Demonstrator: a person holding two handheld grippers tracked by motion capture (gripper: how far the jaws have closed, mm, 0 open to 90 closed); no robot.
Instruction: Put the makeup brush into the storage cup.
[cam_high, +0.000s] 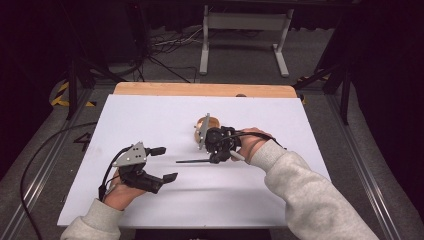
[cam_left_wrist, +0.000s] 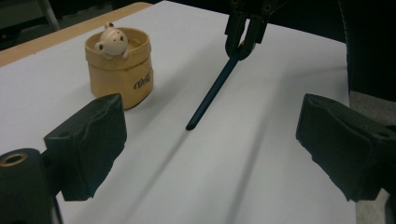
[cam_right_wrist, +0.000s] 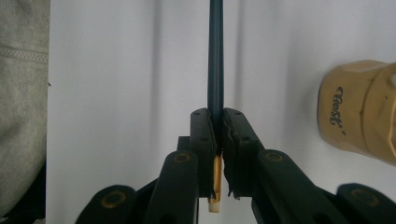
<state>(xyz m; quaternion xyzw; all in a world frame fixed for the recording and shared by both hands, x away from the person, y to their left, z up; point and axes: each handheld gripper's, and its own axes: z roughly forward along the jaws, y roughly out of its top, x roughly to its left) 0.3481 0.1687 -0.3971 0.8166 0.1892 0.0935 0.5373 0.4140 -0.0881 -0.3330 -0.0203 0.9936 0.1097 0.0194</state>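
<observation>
On the left of the white worktop (cam_high: 150, 200), the left gripper (cam_high: 167, 164) sits low in the person's left hand (cam_high: 120, 192), its jaws spread wide with only bare surface between them. A grey three-cornered plate rides on top of it and a cable trails back from it toward the sleeve. In the left gripper view the two black pads (cam_left_wrist: 88, 140) stand far apart at either side of the frame, and nothing touches them.

Ahead of that gripper, and well apart from it, lies the tip of a dark pencil (cam_left_wrist: 210, 95). The pencil slants from just above the worktop up to the right gripper (cam_left_wrist: 243, 39), which holds its far end.

The right gripper (cam_high: 214, 159), held in the right hand (cam_high: 252, 142), has its jaws pressed together on the pencil (cam_right_wrist: 215, 70). In the right gripper view the shaft runs straight out from between the jaws, and its yellow end shows behind the pads.

Just beside the right gripper, on its far side, stands a small tan pot (cam_left_wrist: 120, 70) with a pale bear figure (cam_left_wrist: 112, 42) peeking over the rim. The pot stands upright on the worktop, apart from the pencil.
</observation>
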